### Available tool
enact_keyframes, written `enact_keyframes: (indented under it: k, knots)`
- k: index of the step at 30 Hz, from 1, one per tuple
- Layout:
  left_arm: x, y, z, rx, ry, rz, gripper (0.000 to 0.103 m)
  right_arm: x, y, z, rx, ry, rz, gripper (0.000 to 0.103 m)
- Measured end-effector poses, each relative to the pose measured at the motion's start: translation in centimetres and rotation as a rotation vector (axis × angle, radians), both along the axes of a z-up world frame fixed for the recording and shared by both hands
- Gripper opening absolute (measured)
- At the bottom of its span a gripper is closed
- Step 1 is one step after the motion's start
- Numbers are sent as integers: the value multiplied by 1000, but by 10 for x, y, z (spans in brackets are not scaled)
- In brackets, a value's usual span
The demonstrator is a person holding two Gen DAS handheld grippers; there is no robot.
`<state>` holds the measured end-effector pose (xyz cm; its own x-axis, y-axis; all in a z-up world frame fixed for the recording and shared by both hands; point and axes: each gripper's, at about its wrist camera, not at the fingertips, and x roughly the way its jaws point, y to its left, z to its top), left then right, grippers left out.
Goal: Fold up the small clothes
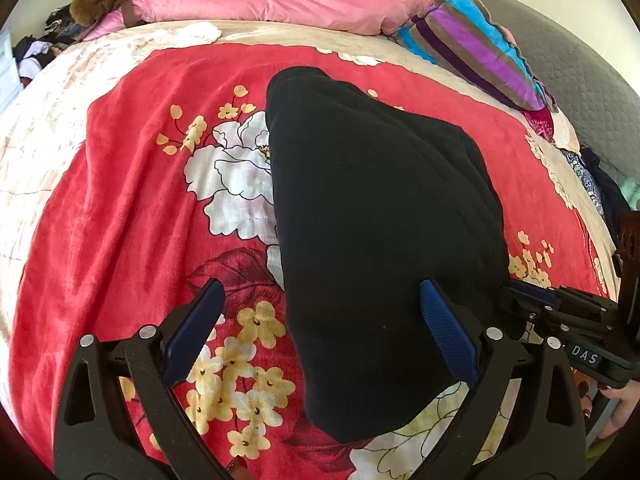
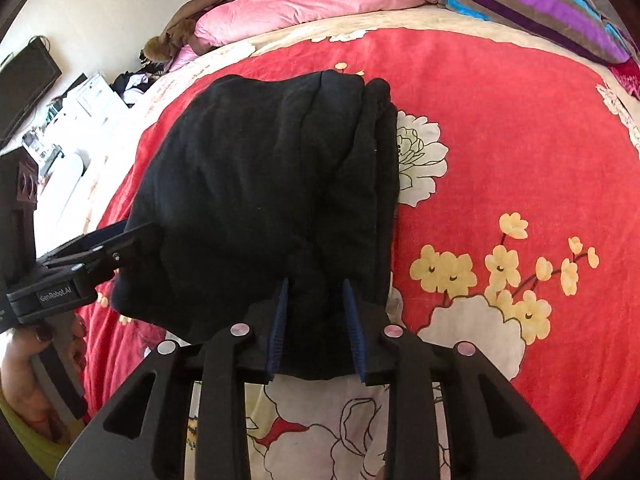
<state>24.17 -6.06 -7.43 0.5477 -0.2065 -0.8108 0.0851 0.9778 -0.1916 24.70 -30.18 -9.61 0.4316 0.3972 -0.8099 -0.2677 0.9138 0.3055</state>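
The garment (image 1: pixel 380 220) lies on the blanket (image 1: pixel 120 220), pillows (image 1: pixel 272 0) behind it.

Soft daylight is filling the room, casting only faint shadows; the fisheye is bending the bed (image 1: pixel 120 208) at the edges, and the black cloth (image 2: pixel 260 184) is losing detail.

Each gripper is a black plastic frame: two pairs of angled arms with triangular cut-outs, jointed by round silver pins. The left gripper (image 1: pixel 320 334) carries ribbed dark-blue pads (image 1: pixel 448 334) inside its fingers, as does the right gripper (image 2: pixel 318 330). White lettering on the bodies reads "DAS" at lower right of the left view, "GenRobot.AI" at lower left of the right view. Dark-red polished fingernails (image 2: pixel 43 334) show there.
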Motion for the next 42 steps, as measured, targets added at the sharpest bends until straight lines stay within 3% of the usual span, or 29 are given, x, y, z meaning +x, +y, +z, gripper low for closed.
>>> enact_keyframes:
  k: [10,11,12,18,23,28,42]
  knots:
    - [1,3,4,-3,-5,5,91,-1,-6,9,27,-32,0,41]
    - [2,3,4,-1,-5,5,91,-1,-6,10,12,-40,-6,46]
    - [1,3,4,-1,-5,6,91,-1,-6,11,-8,-47,-14,57]
    - [2,4,4,2,-6,5,91,-3,-12,11,-4,-55,-33,63]
    - [1,4,7,6,-14,6,91,-5,-17,19,-3,-77,-57,75]
    - [-4,6,23,21,-47,12,94,-8,-26,33,-36,-133,-128,96]
    - [-29,4,56,125,-118,41,94,-37,-40,70,-18,-279,-211,99]
